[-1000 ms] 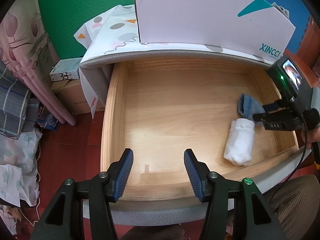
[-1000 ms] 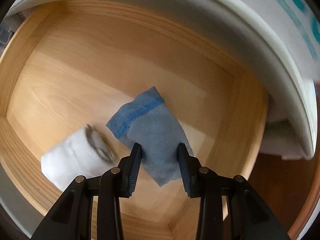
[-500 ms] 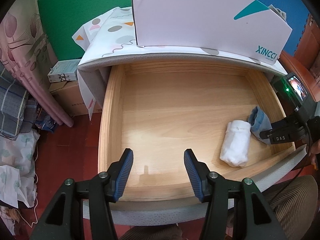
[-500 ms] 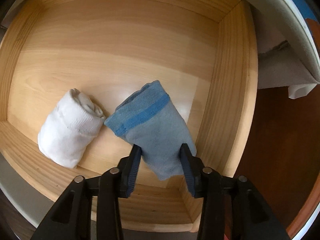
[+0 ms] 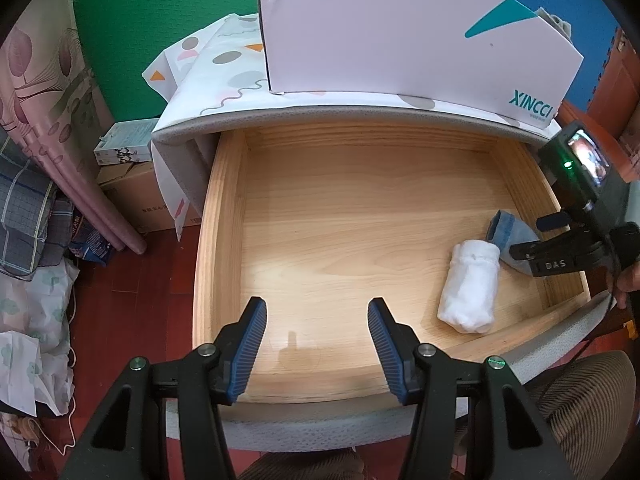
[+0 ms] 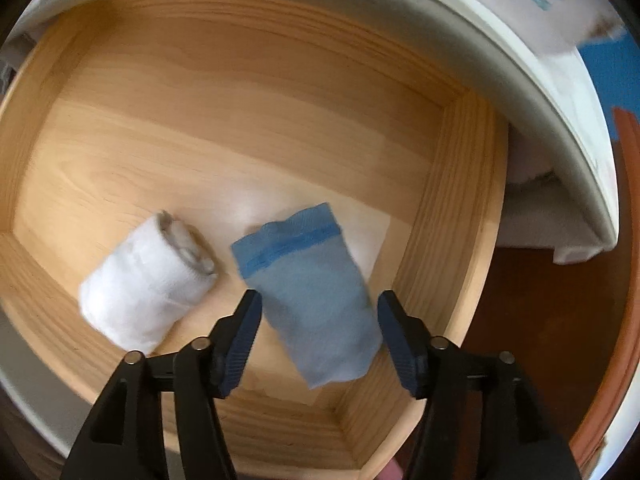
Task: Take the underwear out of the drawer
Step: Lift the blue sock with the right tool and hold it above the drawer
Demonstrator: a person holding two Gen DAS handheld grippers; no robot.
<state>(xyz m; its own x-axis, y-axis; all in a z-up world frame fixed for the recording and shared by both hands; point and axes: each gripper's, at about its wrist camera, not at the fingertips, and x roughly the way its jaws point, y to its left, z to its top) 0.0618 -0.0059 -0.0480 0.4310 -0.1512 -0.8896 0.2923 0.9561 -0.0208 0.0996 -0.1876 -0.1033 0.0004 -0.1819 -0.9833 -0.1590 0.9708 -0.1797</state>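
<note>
Your left tongs (image 5: 316, 344) hang spread and empty over the near part of the open wooden drawer (image 5: 224, 216), tilted down toward its bare floor. In this left wrist view, two rolled pieces of underwear lie at the drawer's right end — a white roll (image 5: 472, 284) and, just beyond it and touching, a blue roll (image 5: 508, 232) partly hidden by your right tongs (image 5: 560, 260), whose black body reaches in from the right. A white box (image 5: 400, 28) printed XINCCI stands on the patterned cloth (image 5: 224, 68) over the cabinet top behind the drawer. Left of the cabinet, a cardboard box (image 5: 136, 196) sits on the red floor by a pink curtain (image 5: 44, 92).

From the right wrist view, somewhat blurred, your right tongs (image 6: 318, 336) point straight down into the drawer's right near corner. Their jaws have just been opening — the blue roll (image 6: 316, 300) lies between them, and both pads stand clear of the fabric, a gap showing on each side. The white roll (image 6: 148, 284) lies beside it to the left, close to the front wall of the drawer (image 6: 456, 216).
</note>
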